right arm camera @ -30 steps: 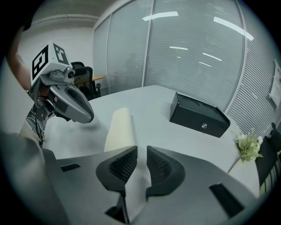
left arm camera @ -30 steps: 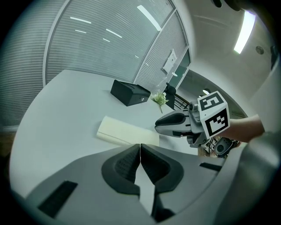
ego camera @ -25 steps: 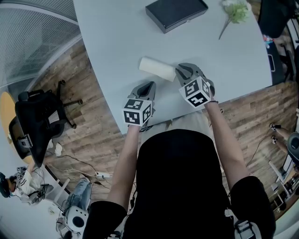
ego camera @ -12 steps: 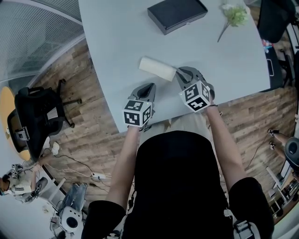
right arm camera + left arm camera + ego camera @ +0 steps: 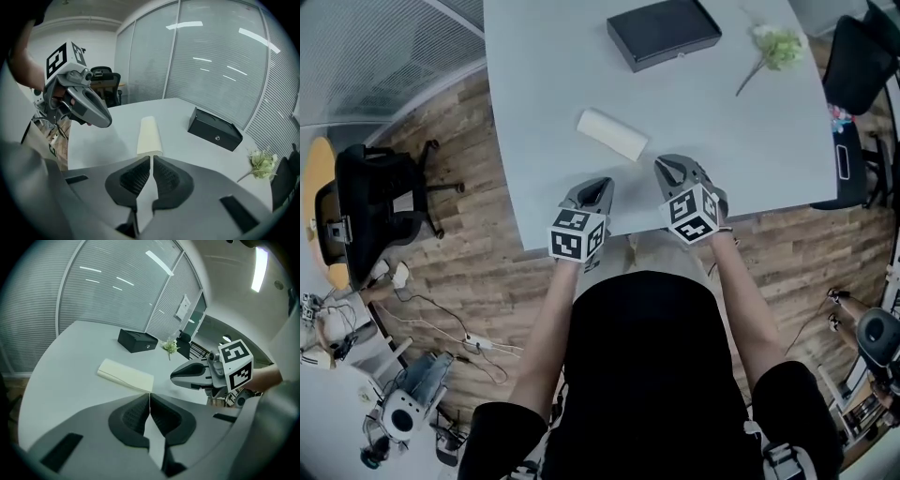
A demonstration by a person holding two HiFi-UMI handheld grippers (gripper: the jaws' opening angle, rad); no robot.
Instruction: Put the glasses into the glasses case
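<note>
A closed cream glasses case (image 5: 612, 134) lies on the white table (image 5: 544, 94); no glasses are visible. It also shows in the left gripper view, case (image 5: 125, 375), and in the right gripper view, case (image 5: 149, 135). My left gripper (image 5: 598, 184) hovers near the table's front edge, shut and empty, its tips (image 5: 149, 395) meeting. My right gripper (image 5: 666, 165) is beside it, clear of the case's right end. Its jaws have just been closing with nothing between them, and only a thin slit remains at the right gripper (image 5: 152, 158).
A black box (image 5: 664, 31) sits at the far side of the table and a small flower sprig (image 5: 776, 47) lies at the far right. A black office chair (image 5: 375, 211) stands on the wood floor to the left. The person's torso fills the lower middle.
Both grippers have drawn back toward the table's front edge. The right gripper, which was at the case's right end, is now apart from it. The case stays put.
</note>
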